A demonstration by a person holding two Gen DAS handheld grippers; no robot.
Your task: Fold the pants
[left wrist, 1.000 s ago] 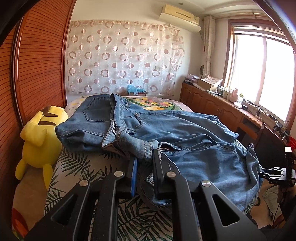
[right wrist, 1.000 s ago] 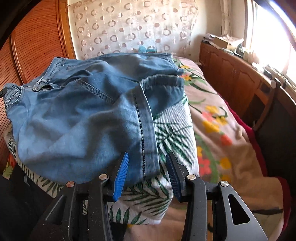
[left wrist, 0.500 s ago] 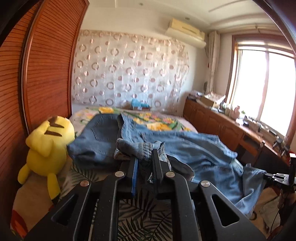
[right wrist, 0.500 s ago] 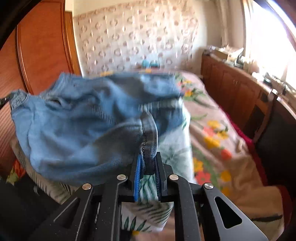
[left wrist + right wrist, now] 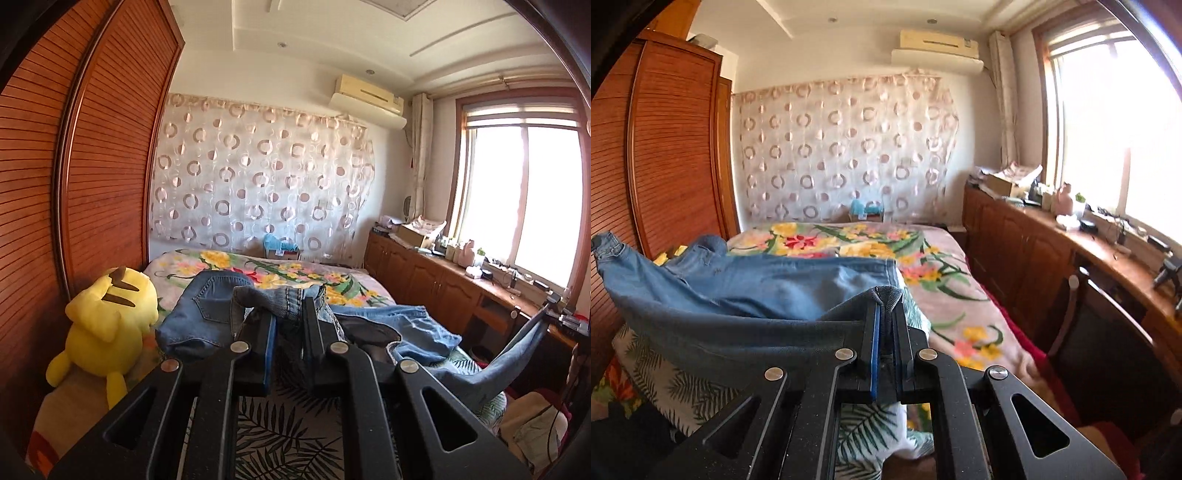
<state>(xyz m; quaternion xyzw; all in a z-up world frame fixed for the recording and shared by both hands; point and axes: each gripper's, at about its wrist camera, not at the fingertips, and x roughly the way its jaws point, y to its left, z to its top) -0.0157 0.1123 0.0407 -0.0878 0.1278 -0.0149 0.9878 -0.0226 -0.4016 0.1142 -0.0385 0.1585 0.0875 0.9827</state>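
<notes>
Blue denim pants (image 5: 207,314) lie partly lifted over the near end of the bed. In the left wrist view my left gripper (image 5: 290,317) is shut on a bunched fold of the waistband, with denim bulging above the pads. A stretch of the pants (image 5: 517,350) rises to the right edge of that view. In the right wrist view my right gripper (image 5: 886,310) is shut on a hem edge of the pants (image 5: 757,288), and the cloth hangs taut from it toward the left.
A yellow plush toy (image 5: 107,325) sits at the bed's left side by the slatted wooden wardrobe (image 5: 74,184). The floral bedspread (image 5: 923,258) covers the bed's far part. A wooden cabinet (image 5: 1052,258) with clutter runs along the window on the right.
Both grippers have risen, lifting the pants off the bed. The right gripper went from open around the hem to shut on it. The left stayed shut on the waistband.
</notes>
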